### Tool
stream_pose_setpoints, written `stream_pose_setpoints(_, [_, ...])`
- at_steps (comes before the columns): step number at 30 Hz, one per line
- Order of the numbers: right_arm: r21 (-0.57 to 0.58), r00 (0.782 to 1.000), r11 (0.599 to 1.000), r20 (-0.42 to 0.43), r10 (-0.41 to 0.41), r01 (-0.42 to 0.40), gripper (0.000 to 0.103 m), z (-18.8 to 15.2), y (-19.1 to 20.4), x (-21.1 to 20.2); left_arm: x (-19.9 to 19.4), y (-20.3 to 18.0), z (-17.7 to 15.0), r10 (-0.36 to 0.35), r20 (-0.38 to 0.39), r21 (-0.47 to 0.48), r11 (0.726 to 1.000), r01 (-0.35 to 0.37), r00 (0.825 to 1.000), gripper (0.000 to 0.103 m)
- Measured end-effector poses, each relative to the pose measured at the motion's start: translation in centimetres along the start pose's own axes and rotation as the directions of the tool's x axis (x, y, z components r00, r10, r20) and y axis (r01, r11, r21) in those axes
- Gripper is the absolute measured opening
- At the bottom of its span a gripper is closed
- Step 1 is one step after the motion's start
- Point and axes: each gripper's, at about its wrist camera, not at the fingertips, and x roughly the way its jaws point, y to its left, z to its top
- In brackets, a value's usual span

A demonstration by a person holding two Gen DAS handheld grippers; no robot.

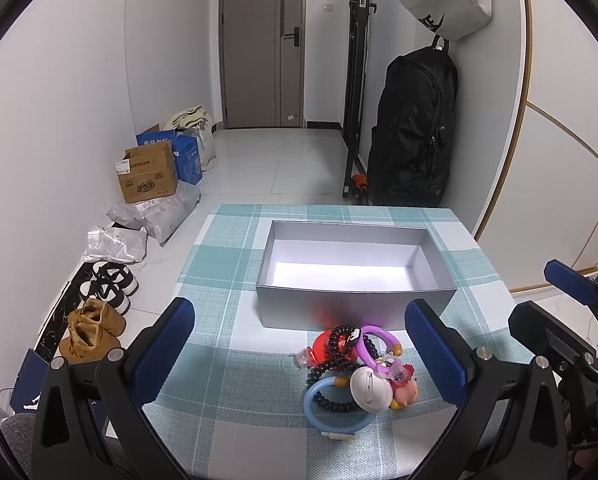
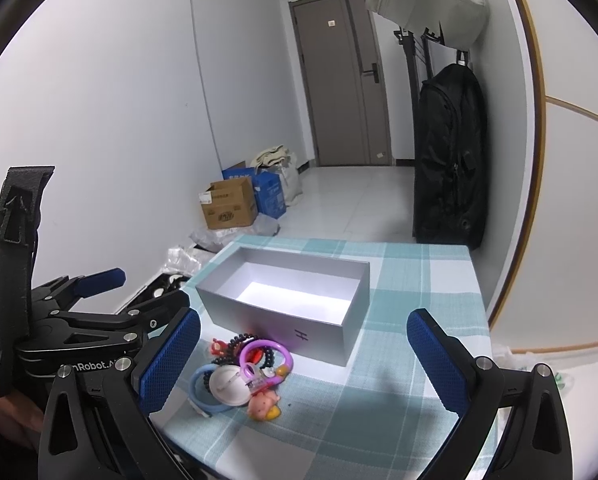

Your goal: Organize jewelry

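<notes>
A heap of jewelry lies on the checked tablecloth just in front of an open silver box. The heap holds a blue ring, a purple ring, a black bead string, a white round badge and a small pink figure. The box looks empty inside. My left gripper is open, the heap between its fingers and nearer the right one. My right gripper is open to the right of the heap, empty.
The small table ends close behind the box. Cardboard boxes, plastic bags and shoes line the floor by the left wall. A black bag hangs at the right wall, with a closed door behind.
</notes>
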Motion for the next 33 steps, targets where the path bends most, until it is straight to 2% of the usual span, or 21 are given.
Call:
stream_pose_setpoints(14, [0.003,0.999,1.0,-0.032,0.013,-0.013,0.103,-0.1,-0.1,0.6,0.8,0.3,-0.1,-0.021,-0.037,-0.006,1.0,0.021,0.999,0.102])
stream_pose_setpoints(21, [0.019,0.989,0.997,-0.124,0.078,-0.077,0.102,-0.8,-0.2,2.1,1.5,1.2,-0.3,-0.017,-0.076,-0.016,1.0,0.016,0.997,0.102])
stream_pose_setpoints(24, [0.03,0.979,0.993,-0.17,0.115,-0.112,0.097,-1.2,-0.1,2.8,2.1,2.4,-0.5,-0.045,-0.114,-0.059,0.997,0.039,0.992,0.099])
stream_pose_setpoints(28, [0.043,0.962,0.989,-0.231,0.147,-0.141,0.093,-1.9,0.1,3.8,2.4,3.9,-1.1,-0.049,-0.141,-0.102,0.994,0.035,0.989,0.099])
stream_pose_setpoints(33, [0.073,0.919,0.981,-0.344,0.192,-0.177,0.08,-3.4,0.0,5.9,2.9,5.1,-1.4,-0.069,-0.163,-0.128,0.991,0.049,0.984,0.099])
